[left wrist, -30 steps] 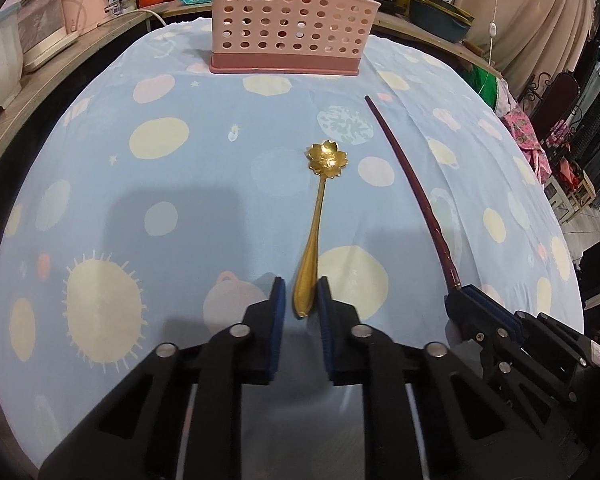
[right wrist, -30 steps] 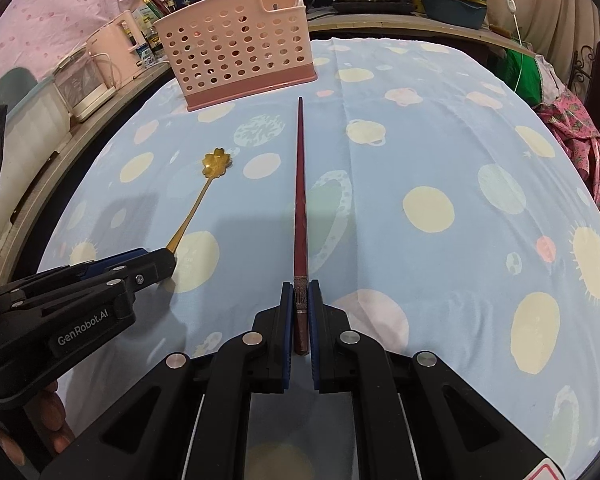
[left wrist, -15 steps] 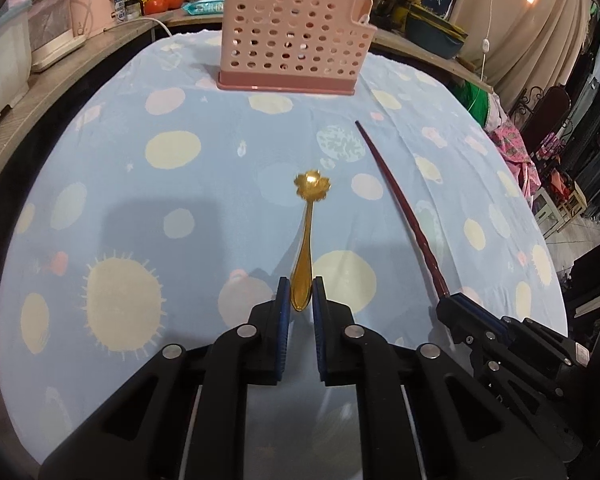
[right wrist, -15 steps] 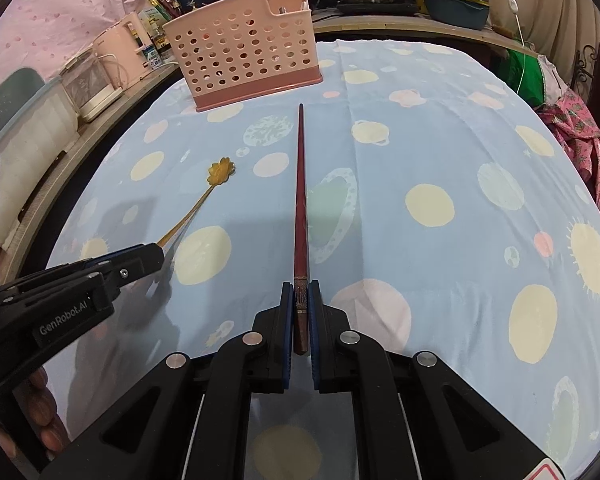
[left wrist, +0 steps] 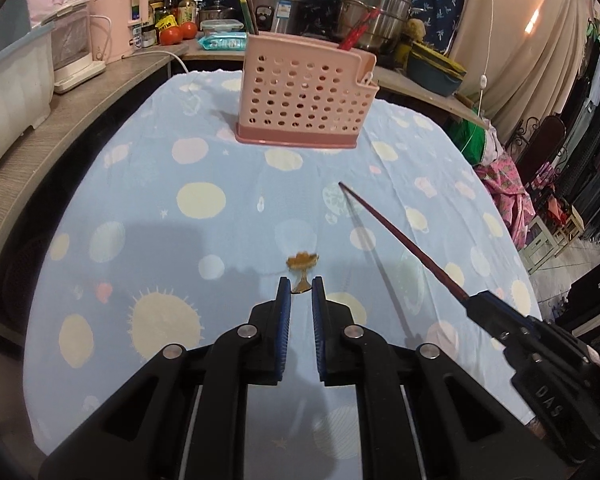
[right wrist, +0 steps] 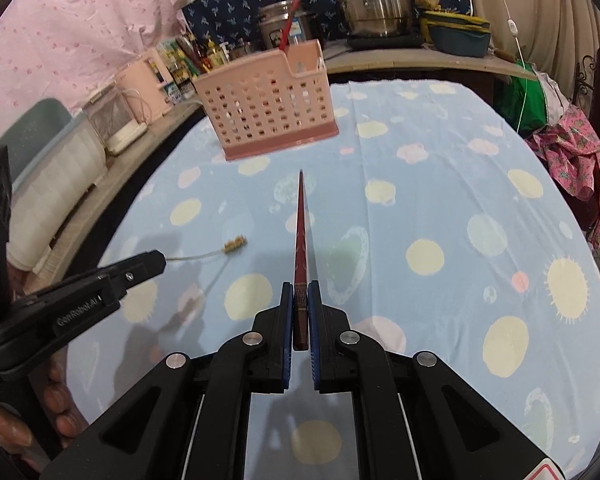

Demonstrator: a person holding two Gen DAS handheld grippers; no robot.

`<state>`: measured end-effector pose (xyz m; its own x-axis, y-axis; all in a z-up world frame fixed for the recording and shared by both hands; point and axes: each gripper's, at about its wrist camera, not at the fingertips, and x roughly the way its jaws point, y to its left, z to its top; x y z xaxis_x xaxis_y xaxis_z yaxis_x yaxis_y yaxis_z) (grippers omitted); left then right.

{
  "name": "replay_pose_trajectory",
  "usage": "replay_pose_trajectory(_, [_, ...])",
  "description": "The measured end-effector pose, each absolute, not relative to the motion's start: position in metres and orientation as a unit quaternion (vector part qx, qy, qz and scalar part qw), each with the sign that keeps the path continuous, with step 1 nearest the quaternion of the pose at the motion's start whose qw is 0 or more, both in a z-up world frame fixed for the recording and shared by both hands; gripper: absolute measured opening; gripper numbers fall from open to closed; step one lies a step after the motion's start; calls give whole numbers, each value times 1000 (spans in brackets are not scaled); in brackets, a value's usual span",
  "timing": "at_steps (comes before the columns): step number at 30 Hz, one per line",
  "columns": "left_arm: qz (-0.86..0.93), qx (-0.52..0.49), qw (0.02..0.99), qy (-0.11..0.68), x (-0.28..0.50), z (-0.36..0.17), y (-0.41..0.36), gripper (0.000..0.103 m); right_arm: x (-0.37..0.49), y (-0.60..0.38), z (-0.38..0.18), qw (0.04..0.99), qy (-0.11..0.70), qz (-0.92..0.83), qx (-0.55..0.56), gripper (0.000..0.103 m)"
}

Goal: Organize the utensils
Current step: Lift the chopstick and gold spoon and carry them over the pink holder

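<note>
My left gripper (left wrist: 301,286) is shut on the handle of a gold spoon (left wrist: 302,264) with a flower-shaped bowl and holds it above the blue spotted cloth; the spoon points forward. It also shows in the right wrist view (right wrist: 216,251), sticking out of the left gripper (right wrist: 162,259). My right gripper (right wrist: 300,292) is shut on the thick end of a dark red chopstick (right wrist: 300,236), lifted off the cloth, tip toward a pink perforated utensil basket (right wrist: 266,114). The basket (left wrist: 306,94) stands at the table's far side. The chopstick (left wrist: 400,238) and right gripper (left wrist: 472,304) show at right.
The table wears a blue cloth with pale spots (left wrist: 200,200). Behind it a wooden counter (left wrist: 60,120) carries pink appliances, bottles, tomatoes and steel pots (left wrist: 374,12). Clothes hang at the far right (left wrist: 596,160). A plastic bin (right wrist: 60,168) sits at left.
Both grippers have lifted and tilted up with their utensils, so spoon and chopstick now hang above the cloth. The basket looks closer and more level.
</note>
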<state>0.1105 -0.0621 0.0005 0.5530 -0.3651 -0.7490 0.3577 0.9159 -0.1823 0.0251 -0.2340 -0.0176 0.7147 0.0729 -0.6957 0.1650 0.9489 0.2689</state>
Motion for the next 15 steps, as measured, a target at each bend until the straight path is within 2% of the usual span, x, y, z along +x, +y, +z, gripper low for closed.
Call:
replay_pose_trajectory(9, [-208, -10, 892, 402, 117, 27, -55, 9, 25, -246, 29, 929, 328, -14, 173, 7])
replay_pose_trajectory(10, [-209, -11, 892, 401, 118, 29, -54, 1, 25, -247, 35, 930, 323, -12, 173, 7])
replay_pose_trajectory(15, [-212, -17, 895, 391, 124, 41, -50, 1, 28, -250, 49, 934, 308, -2, 179, 7])
